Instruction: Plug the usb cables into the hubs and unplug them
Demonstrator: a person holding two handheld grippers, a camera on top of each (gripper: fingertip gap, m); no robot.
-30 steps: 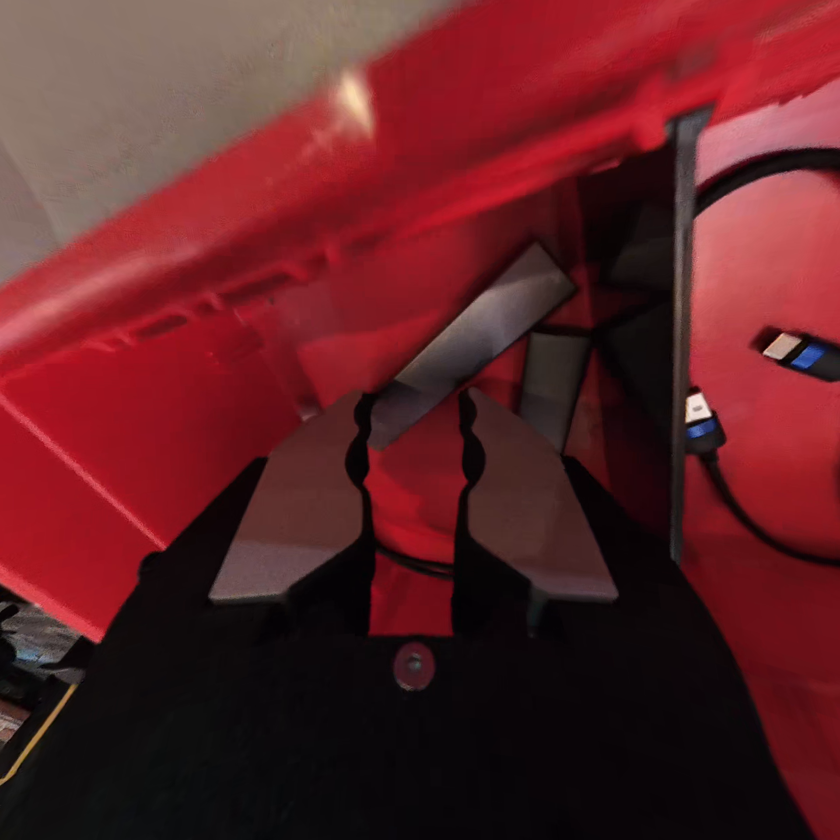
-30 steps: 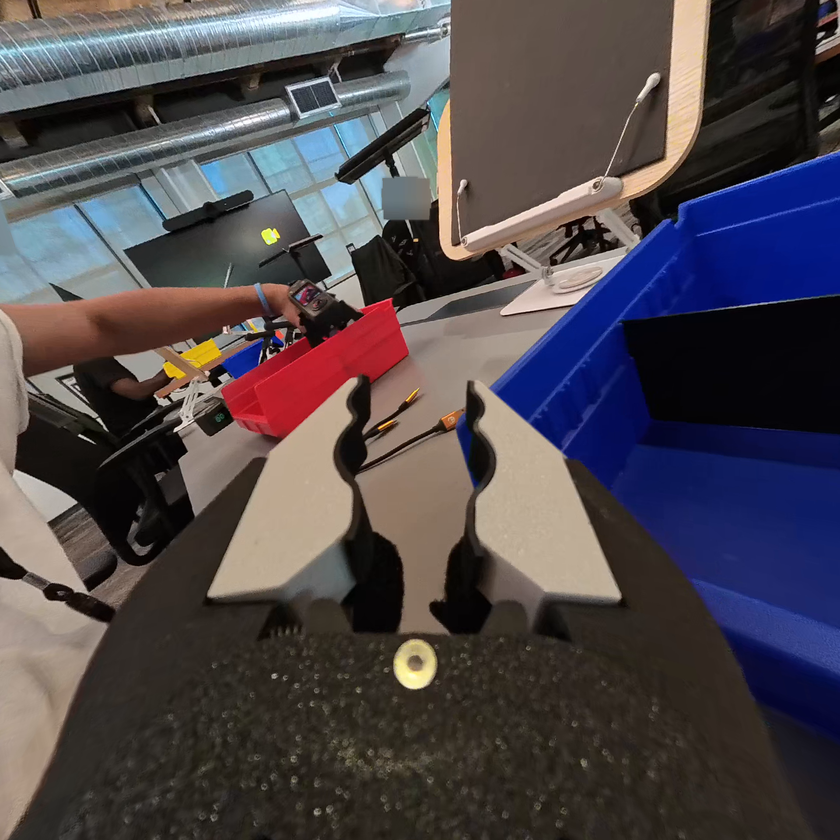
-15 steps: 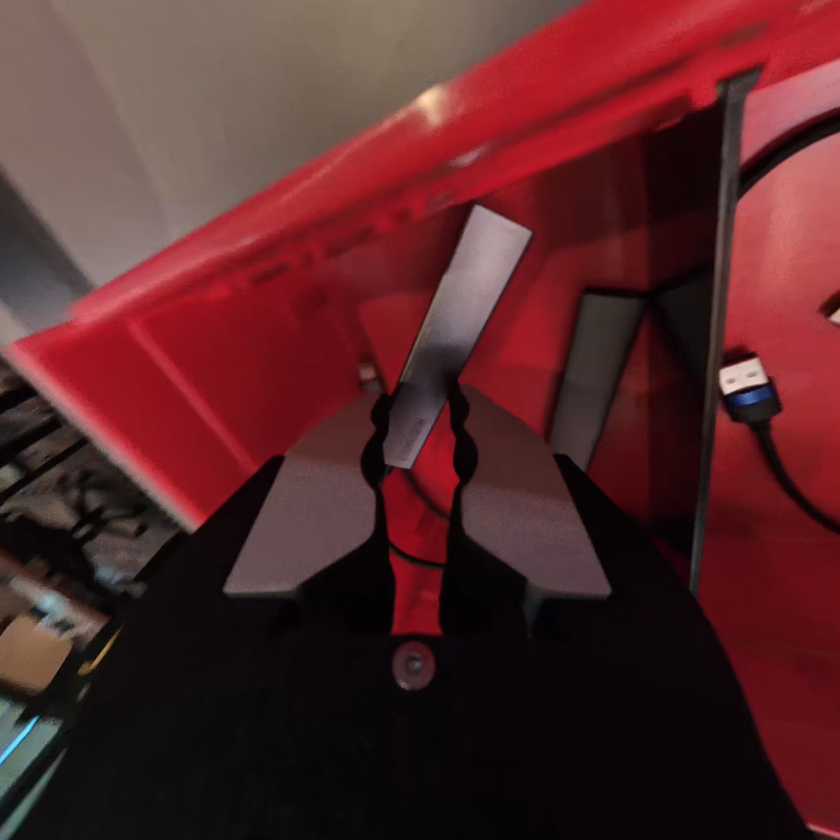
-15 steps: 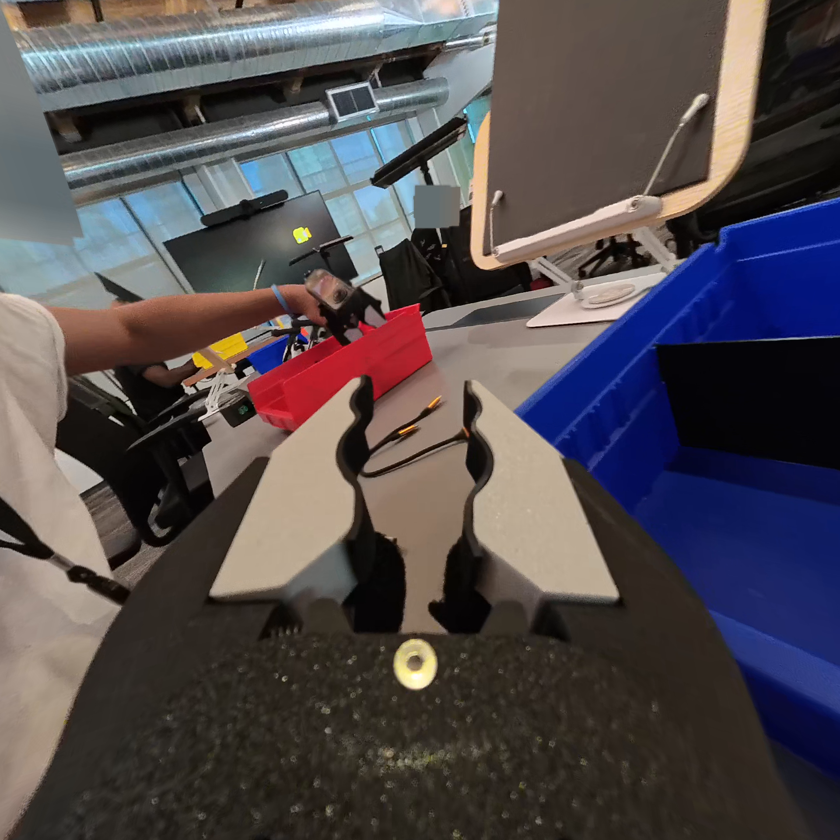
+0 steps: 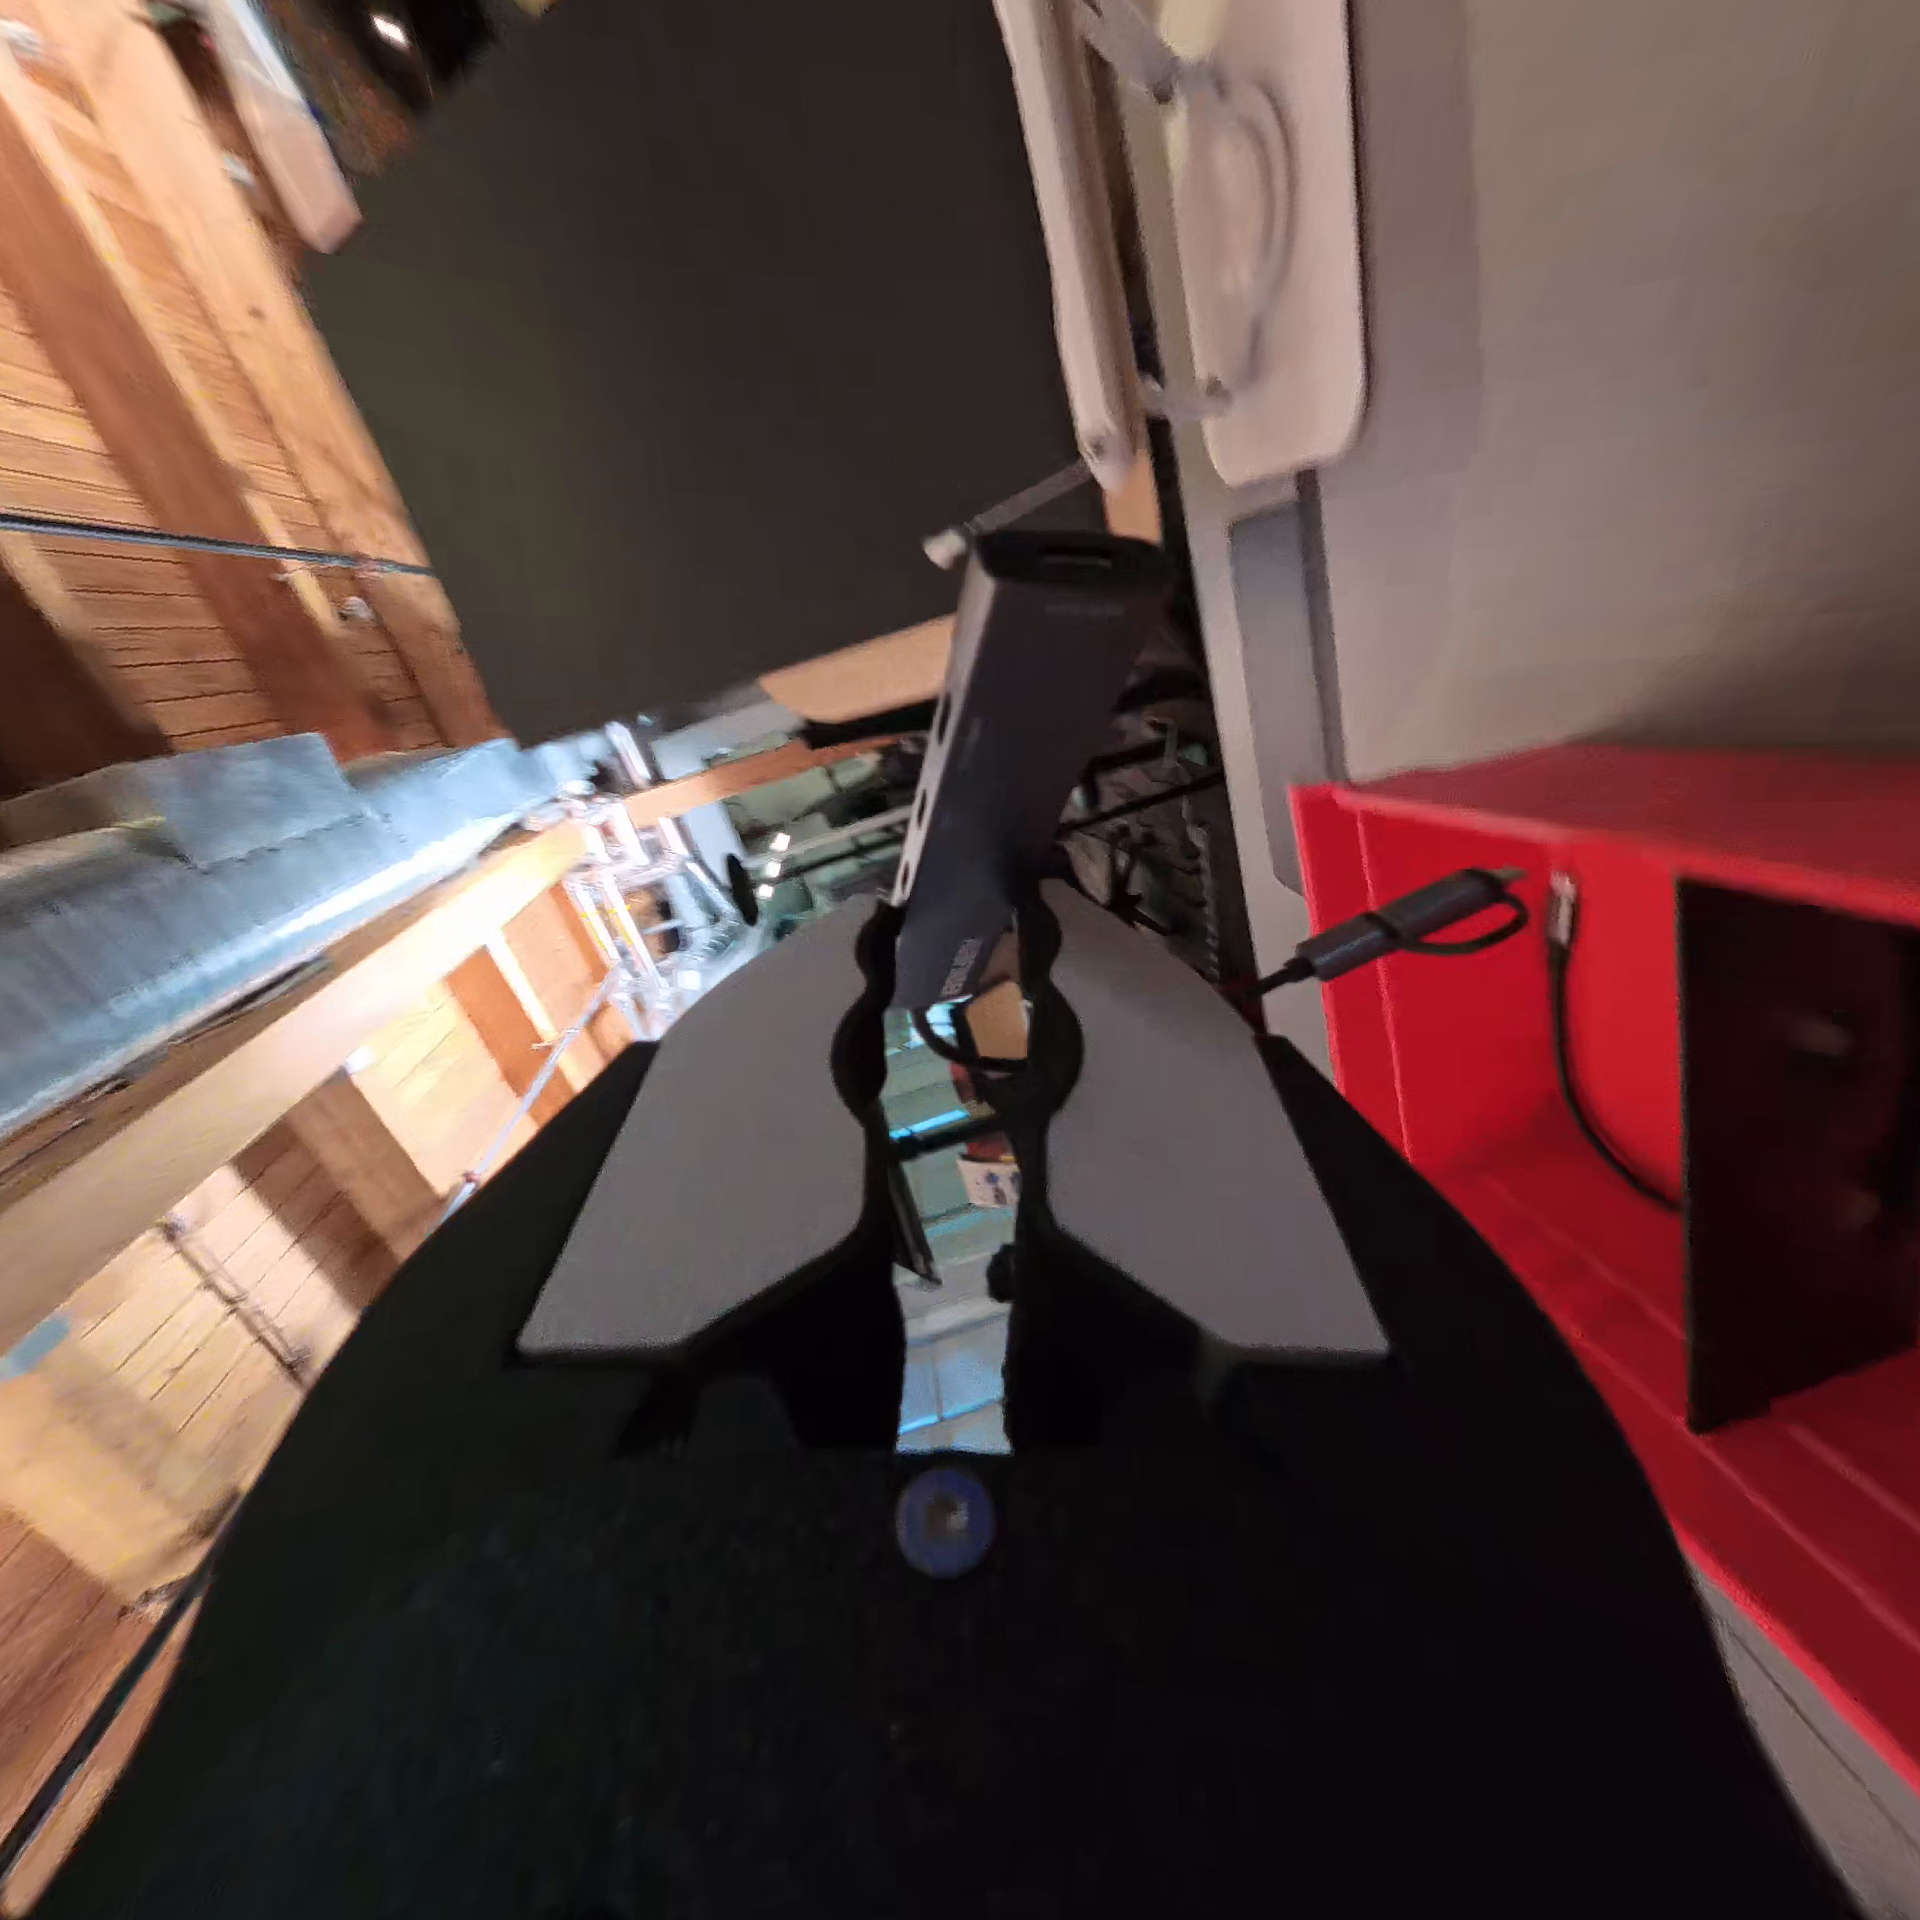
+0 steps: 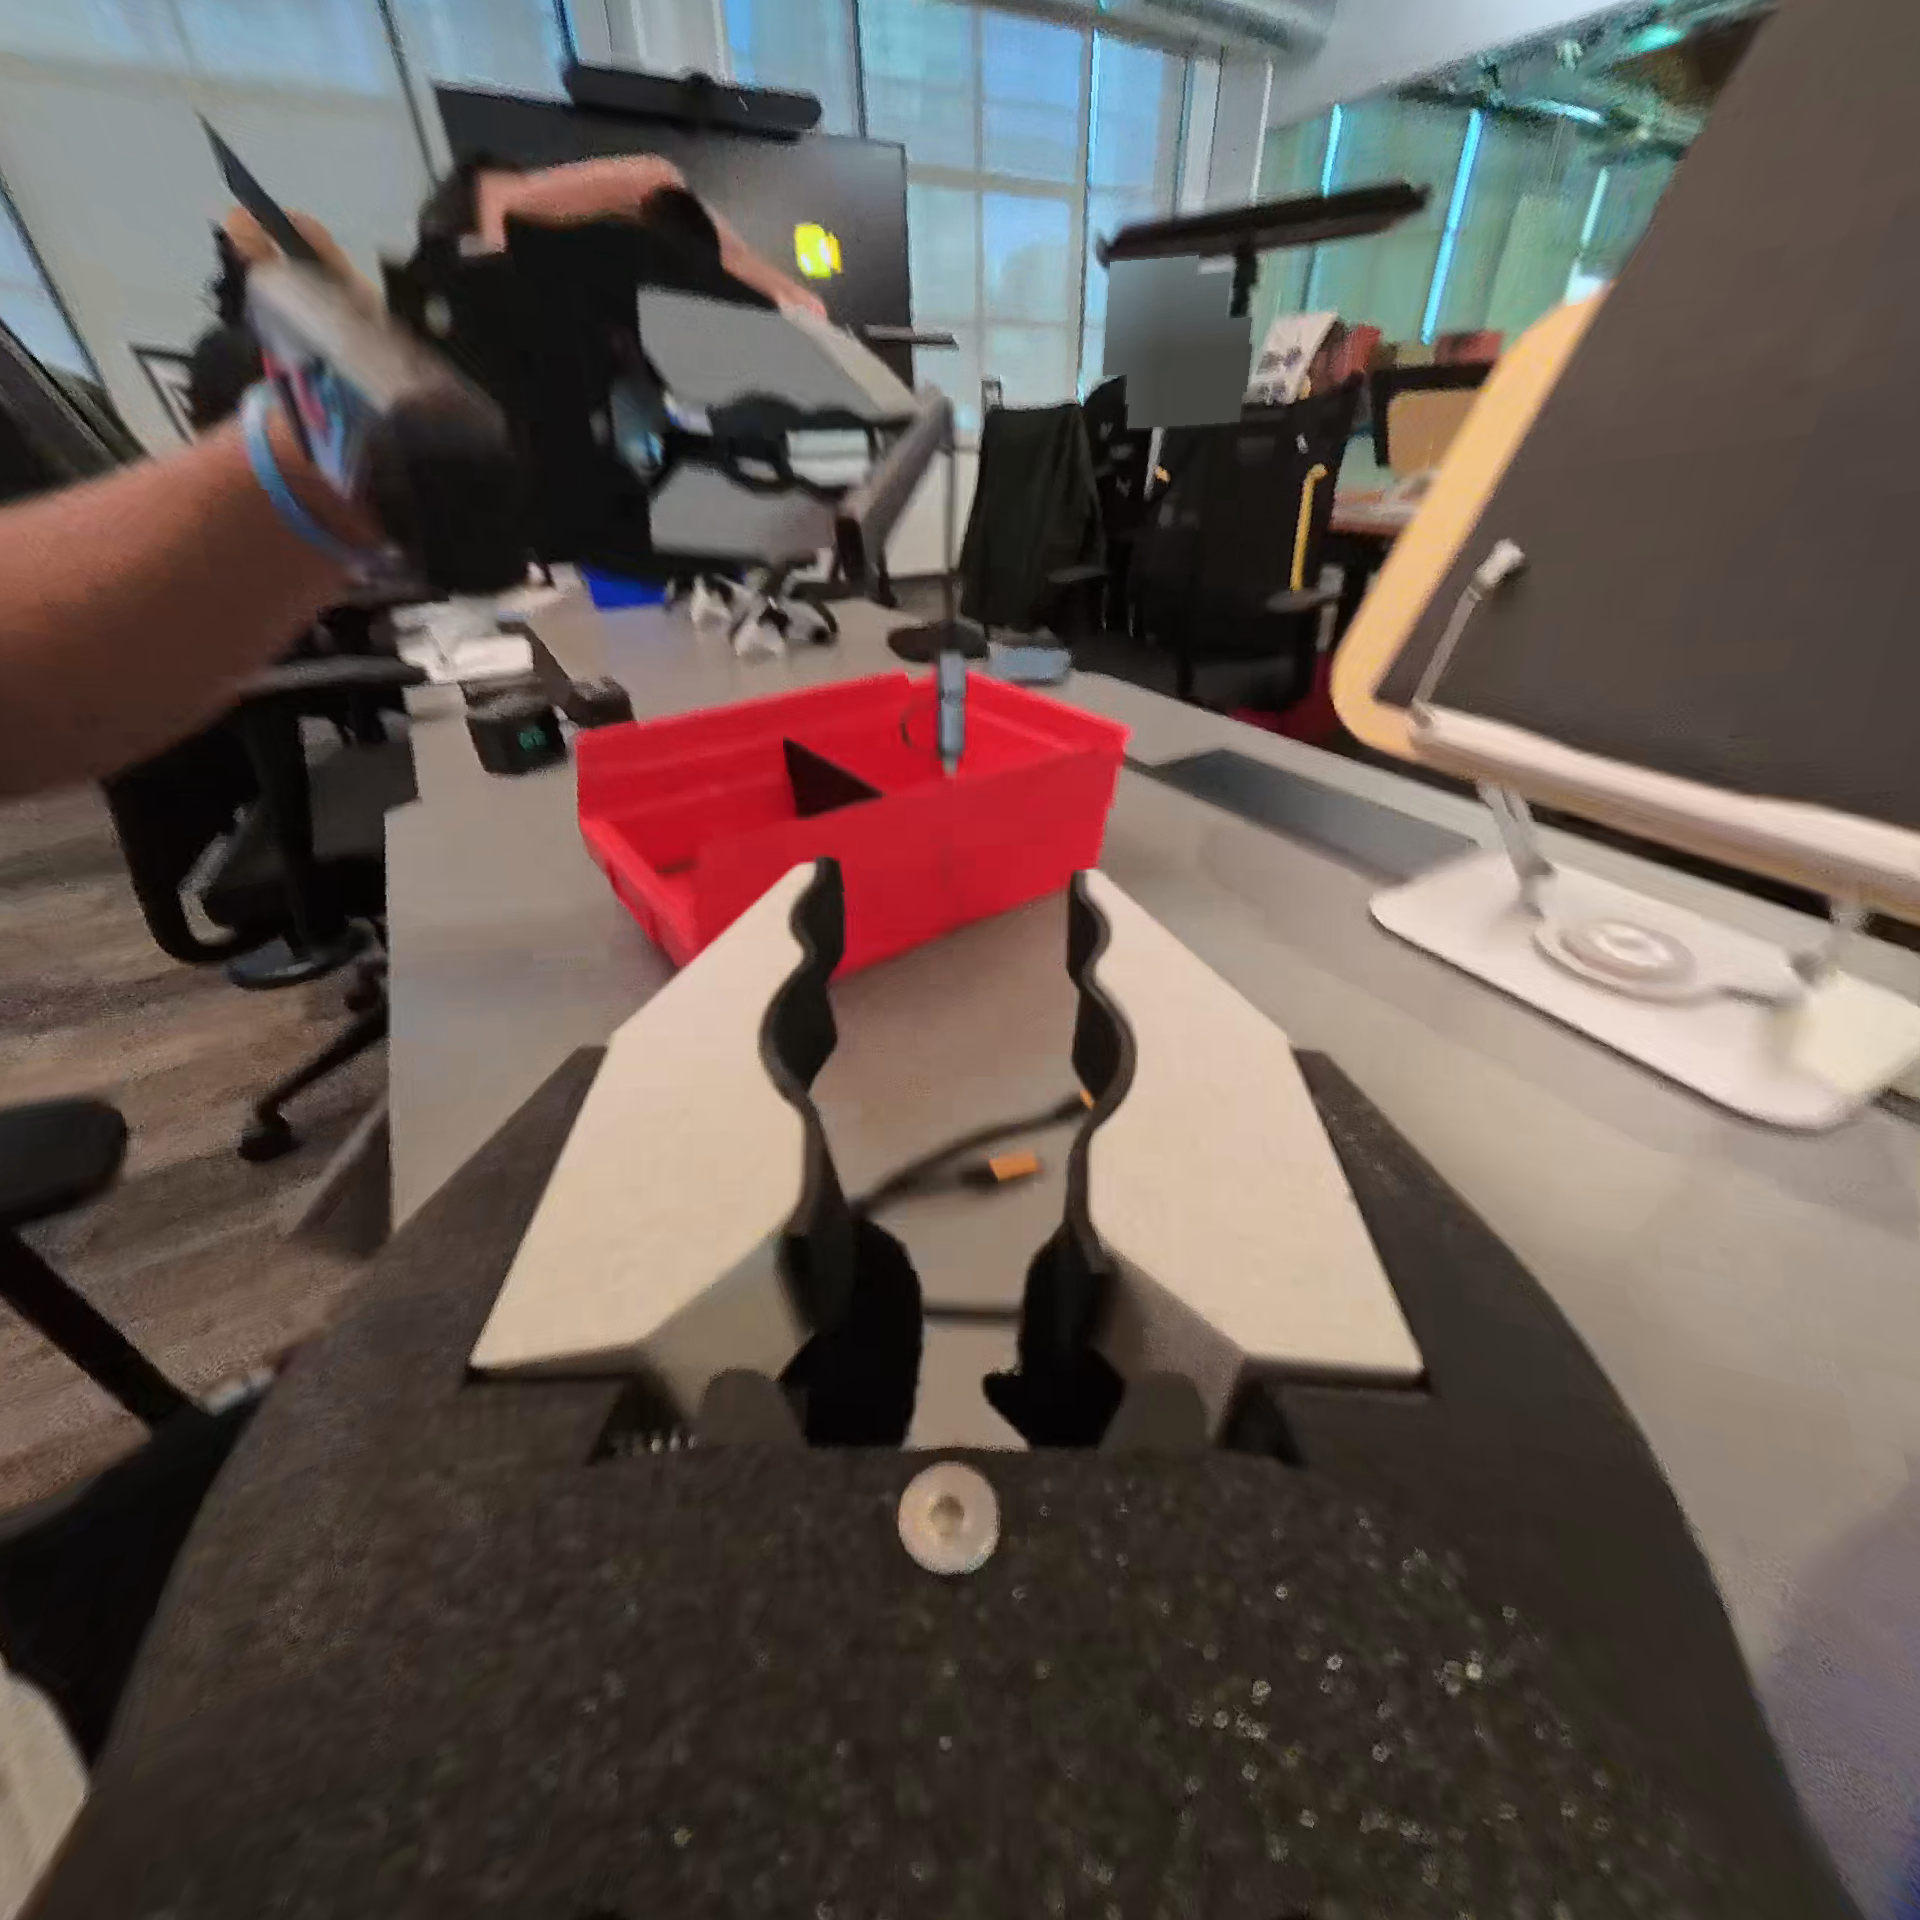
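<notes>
My left gripper (image 5: 951,956) is shut on the near end of a grey USB hub (image 5: 1023,748) and holds it in the air, rolled sideways. The hub's short cable ends in a dark plug (image 5: 1392,925) that dangles over the red bin (image 5: 1507,1195). In the right wrist view the left gripper (image 6: 748,436), held in a person's hand, is blurred above the red bin (image 6: 935,842), and the plug (image 6: 951,707) hangs down into it. My right gripper (image 6: 945,935) is open and empty, low over the table. A black cable with an orange plug (image 6: 1008,1169) lies on the table between its fingers.
A black divider (image 6: 821,779) stands in the red bin. A dark board on a white stand (image 6: 1621,956) is at the right. A small black device (image 6: 520,732) sits left of the bin. Office chairs (image 6: 270,831) stand off the table's left edge.
My left gripper closed on the hub and lifted it out of the red bin, rolling sideways. My right gripper swung left, away from the blue bin, and now faces the red bin and the cable.
</notes>
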